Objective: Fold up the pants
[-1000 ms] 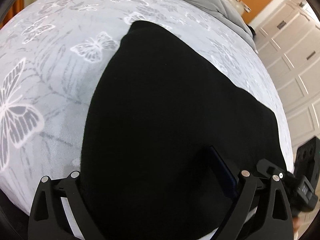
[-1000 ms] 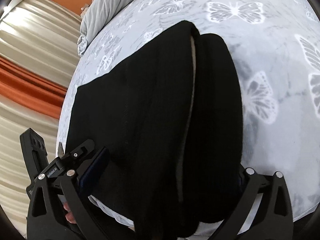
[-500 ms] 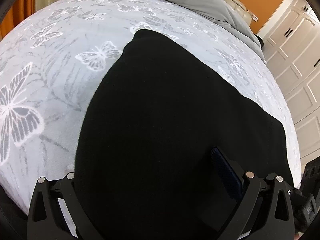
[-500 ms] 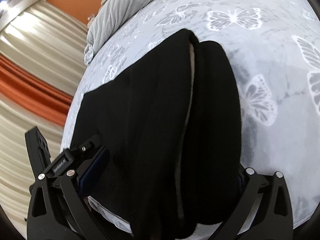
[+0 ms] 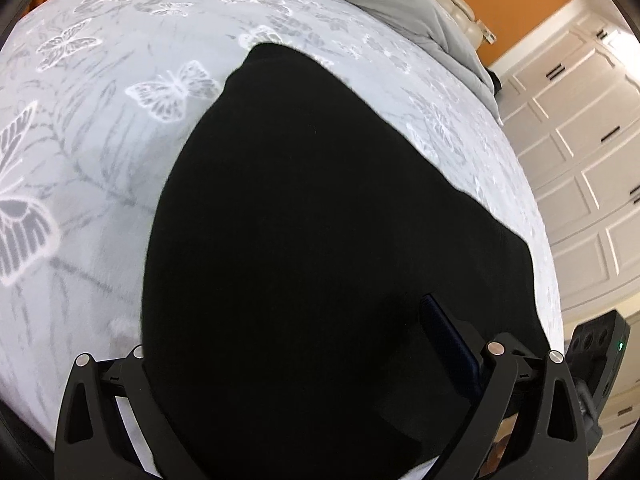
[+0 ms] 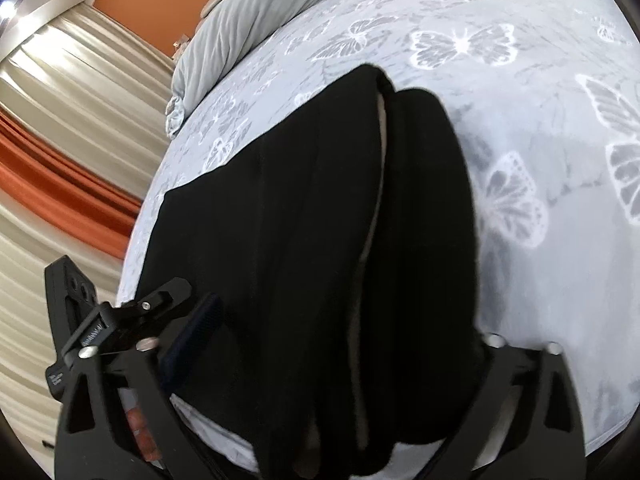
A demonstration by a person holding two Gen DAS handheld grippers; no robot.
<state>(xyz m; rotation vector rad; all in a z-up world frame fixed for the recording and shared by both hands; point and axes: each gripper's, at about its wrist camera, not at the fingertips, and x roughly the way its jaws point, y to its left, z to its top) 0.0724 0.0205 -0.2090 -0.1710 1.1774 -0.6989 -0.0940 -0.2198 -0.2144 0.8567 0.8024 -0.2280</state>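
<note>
Lying folded on the pale grey butterfly-print bedspread (image 5: 100,184), the black fabric pants (image 5: 320,240) are seen bunched between both grippers' fingers. The left gripper (image 5: 316,364) and right gripper (image 6: 332,344) are spread wide, fabric draped between them; a clamp cannot be told.

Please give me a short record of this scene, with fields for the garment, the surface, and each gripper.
garment: black pants, spread flat, a pale lining strip showing in the right wrist view
surface: grey butterfly-print bedspread
left gripper: jaws wide apart, pants between them
right gripper: jaws wide apart, pants between them
background: grey pillow, white cabinet doors
</note>
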